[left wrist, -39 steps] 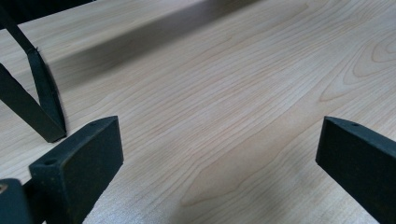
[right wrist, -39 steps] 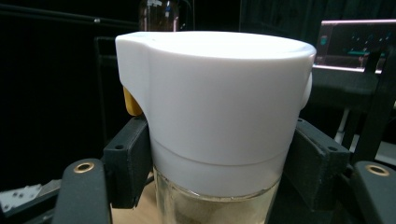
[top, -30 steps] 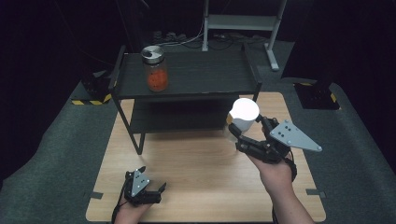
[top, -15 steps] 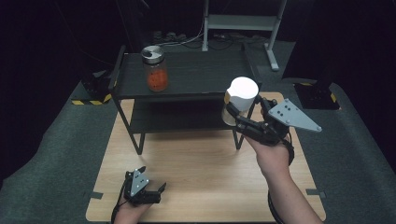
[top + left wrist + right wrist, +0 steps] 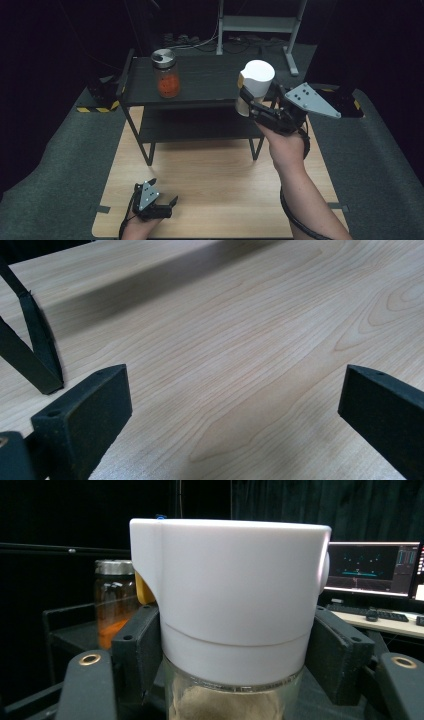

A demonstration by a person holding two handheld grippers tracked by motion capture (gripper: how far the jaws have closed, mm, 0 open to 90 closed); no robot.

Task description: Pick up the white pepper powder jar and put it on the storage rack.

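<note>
The white-capped jar point(image 5: 230, 605) is cut off at 6 o'clock in the right gripper view, its tan contents barely showing.

Bare shelf top point(image 5: 210, 82) beside orange-filled jar point(image 5: 166, 73)

White-lidded jar carried toward the shelf

Right gripper point(image 5: 253, 107) lifts the white-lidded jar point(image 5: 255, 85) higher and farther forward; it now overlaps the black shelf point(image 5: 200, 95).

A lit monitor point(image 5: 372, 570) glows behind, seemingly on a desk point(image 5: 385, 622).
</note>
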